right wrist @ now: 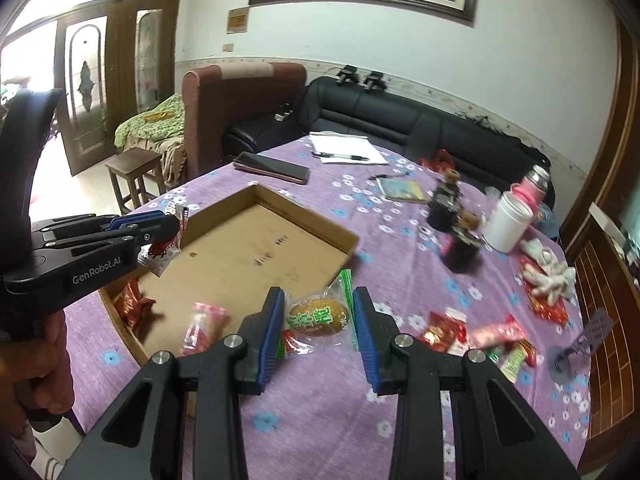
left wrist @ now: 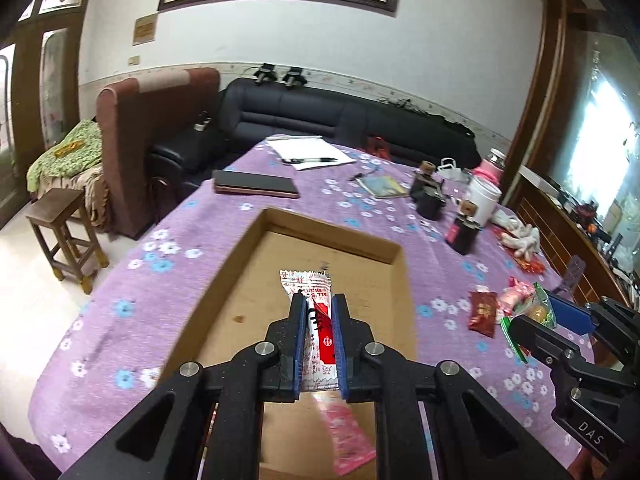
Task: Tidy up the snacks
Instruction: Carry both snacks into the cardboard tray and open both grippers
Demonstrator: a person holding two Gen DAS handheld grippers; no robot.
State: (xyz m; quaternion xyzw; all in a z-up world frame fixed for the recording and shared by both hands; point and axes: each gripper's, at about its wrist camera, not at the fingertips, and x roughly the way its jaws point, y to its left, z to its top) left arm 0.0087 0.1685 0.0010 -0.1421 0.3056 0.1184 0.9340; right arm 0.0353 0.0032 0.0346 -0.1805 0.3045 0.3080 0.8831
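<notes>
My left gripper (left wrist: 319,308) is shut on a red and white snack packet (left wrist: 312,300) and holds it over the shallow cardboard box (left wrist: 224,280). It also shows in the right wrist view (right wrist: 168,226). My right gripper (right wrist: 318,300) is shut on a clear green-edged packet with a golden pastry (right wrist: 320,316), near the box's right side (right wrist: 348,252); it also shows in the left wrist view (left wrist: 532,320). In the box lie a pink packet (right wrist: 204,322) and a red packet (right wrist: 132,306). Loose snacks (right wrist: 480,338) lie on the purple cloth at the right.
On the round table with the flowered purple cloth (right wrist: 400,264) stand a white jar (right wrist: 508,222), a pink flask (right wrist: 534,184), dark bottles (right wrist: 456,232), a phone (right wrist: 272,168), paper with a pen (right wrist: 344,152), a booklet (right wrist: 402,190) and white gloves (right wrist: 548,272). A stool (right wrist: 134,176) and sofas stand behind.
</notes>
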